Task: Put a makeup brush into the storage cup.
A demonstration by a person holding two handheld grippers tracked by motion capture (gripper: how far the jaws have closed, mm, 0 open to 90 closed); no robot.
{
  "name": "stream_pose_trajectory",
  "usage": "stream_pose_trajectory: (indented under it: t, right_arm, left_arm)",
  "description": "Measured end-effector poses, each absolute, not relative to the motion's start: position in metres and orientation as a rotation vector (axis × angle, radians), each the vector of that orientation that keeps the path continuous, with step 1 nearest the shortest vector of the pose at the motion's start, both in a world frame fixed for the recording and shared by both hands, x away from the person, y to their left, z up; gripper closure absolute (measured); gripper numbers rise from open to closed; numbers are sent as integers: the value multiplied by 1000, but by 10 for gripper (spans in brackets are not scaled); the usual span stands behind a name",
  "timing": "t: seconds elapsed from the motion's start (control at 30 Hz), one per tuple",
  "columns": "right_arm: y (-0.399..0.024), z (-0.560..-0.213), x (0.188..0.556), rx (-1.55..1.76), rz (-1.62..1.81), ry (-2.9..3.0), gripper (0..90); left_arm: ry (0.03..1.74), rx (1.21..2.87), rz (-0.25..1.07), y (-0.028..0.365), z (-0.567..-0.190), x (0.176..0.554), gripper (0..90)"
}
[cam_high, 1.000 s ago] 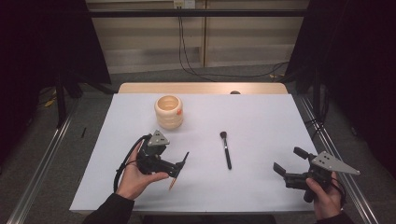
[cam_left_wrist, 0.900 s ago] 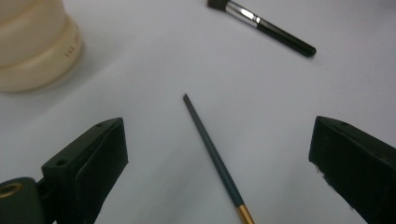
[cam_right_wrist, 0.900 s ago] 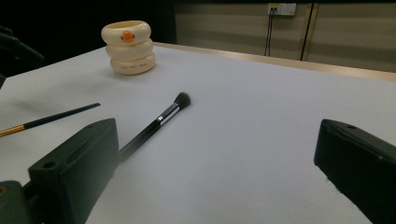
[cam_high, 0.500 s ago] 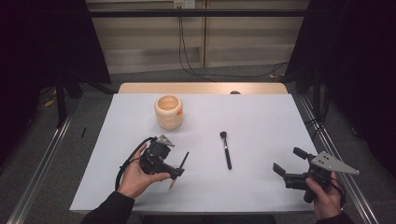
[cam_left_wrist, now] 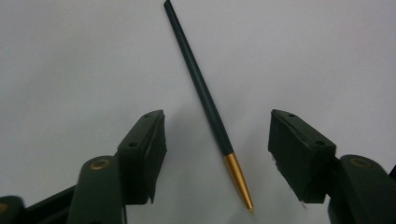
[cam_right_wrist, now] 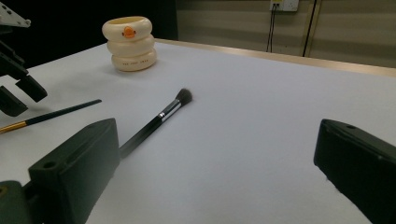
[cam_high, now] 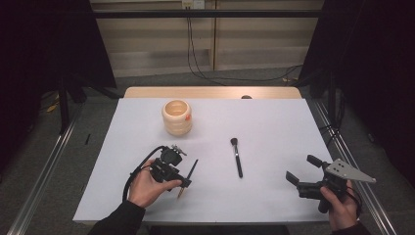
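A white table (cam_high: pixel 274 122) bears one cream ringed cup (cam_high: pixel 176 117), one black makeup brush (cam_high: pixel 236 155) and one thin gold-tipped brush (cam_left_wrist: pixel 205 100). The left gripper (cam_left_wrist: pixel 217 140), jaws closing, straddles the thin brush untouched. The right gripper (cam_right_wrist: pixel 215 172) hangs wide open, empty.

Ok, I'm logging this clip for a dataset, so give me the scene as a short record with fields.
surface: white table
left gripper: over the thin brush, jaws just closing, pads not yet touching it
thin brush: dark handle, gold ferrule, lying flat between the jaws
right gripper: open, holding nothing, at the table's near right
makeup brush: lying flat mid-table, bristles away from the person
holder: cream ringed cup, upright, far left
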State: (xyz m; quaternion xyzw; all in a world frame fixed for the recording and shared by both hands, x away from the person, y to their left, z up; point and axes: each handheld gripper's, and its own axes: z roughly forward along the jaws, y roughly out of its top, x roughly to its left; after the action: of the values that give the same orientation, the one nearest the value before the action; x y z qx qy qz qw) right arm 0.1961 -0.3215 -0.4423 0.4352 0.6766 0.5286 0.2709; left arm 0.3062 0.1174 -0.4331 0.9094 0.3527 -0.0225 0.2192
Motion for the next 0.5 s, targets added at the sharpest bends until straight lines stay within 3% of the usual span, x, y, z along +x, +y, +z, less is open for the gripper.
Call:
stream_pose_trajectory:
  t: [0.23,0.5]
  right_arm:
    - [-322,-442,196,1171,1424,1824,0]
    - [-322,-442,196,1173,1425,1823,0]
  left_arm:
    - [995,2520,-95,115,-432,303,555]
    - [1021,2576,-126,108,-438,305,645]
